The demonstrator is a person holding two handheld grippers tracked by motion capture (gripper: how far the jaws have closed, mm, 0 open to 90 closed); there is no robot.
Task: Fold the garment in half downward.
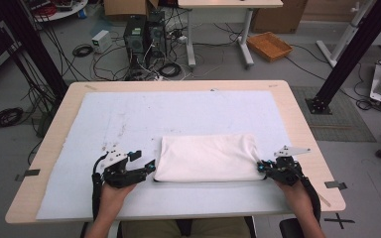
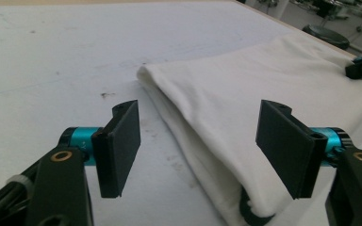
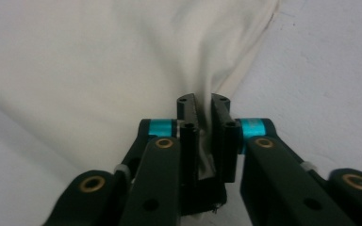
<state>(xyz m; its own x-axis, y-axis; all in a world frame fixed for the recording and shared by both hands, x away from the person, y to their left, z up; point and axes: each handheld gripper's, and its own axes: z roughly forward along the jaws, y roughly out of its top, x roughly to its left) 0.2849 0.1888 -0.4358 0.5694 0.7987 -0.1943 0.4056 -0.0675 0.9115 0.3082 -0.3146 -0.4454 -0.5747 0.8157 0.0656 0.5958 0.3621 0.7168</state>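
A folded white cloth (image 1: pixel 206 156) lies on the pale blue mat (image 1: pixel 129 119), near the table's front edge. At the cloth's left front corner my left gripper (image 1: pixel 149 167) stands open; in the left gripper view the cloth (image 2: pixel 245 94) runs between and beyond the spread jaws, with its folded edge over the right one. My right gripper (image 1: pixel 261 167) is shut on the cloth's right front corner. In the right gripper view (image 3: pixel 203 122) a pinch of white fabric (image 3: pixel 122 61) is squeezed between the two jaws.
The mat covers most of the wooden table (image 1: pixel 297 124). On the floor beyond the table sit computer towers (image 1: pixel 144 34), tangled cables, a wicker tray (image 1: pixel 269 45) and a white desk's legs. Black frame posts stand at both sides.
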